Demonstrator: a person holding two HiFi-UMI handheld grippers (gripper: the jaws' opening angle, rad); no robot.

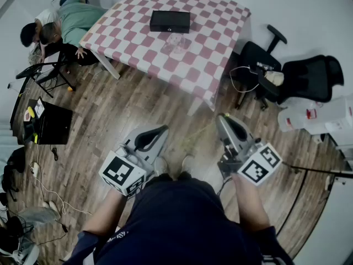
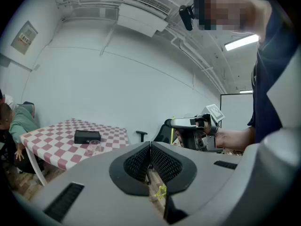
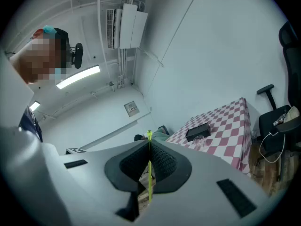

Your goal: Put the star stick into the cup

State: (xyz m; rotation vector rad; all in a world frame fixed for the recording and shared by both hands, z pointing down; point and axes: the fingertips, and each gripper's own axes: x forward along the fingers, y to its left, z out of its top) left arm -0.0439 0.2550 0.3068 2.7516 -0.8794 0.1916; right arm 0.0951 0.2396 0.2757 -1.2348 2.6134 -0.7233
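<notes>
The star stick (image 3: pixel 150 173) is a thin yellow-green rod, and my right gripper (image 3: pixel 149 147) is shut on it, upright between the jaws. In the left gripper view, its small yellow star (image 2: pixel 161 192) shows through the gap below the jaws of my left gripper (image 2: pixel 150 147), which is shut with nothing in it. The cup (image 1: pixel 175 44) is a clear glass on the red-and-white checked table (image 1: pixel 209 65), in front of a black box (image 1: pixel 170 21). Both my left gripper (image 1: pixel 160 130) and my right gripper (image 1: pixel 223 120) hang over the wooden floor, well short of the table.
Two people (image 1: pixel 60 29) crouch at the table's left corner. Black office chairs (image 1: pixel 287 76) stand to the right of the table, with white containers (image 1: pixel 325 115) beyond. A black case (image 1: pixel 52 123), stands and cables lie on the floor at the left.
</notes>
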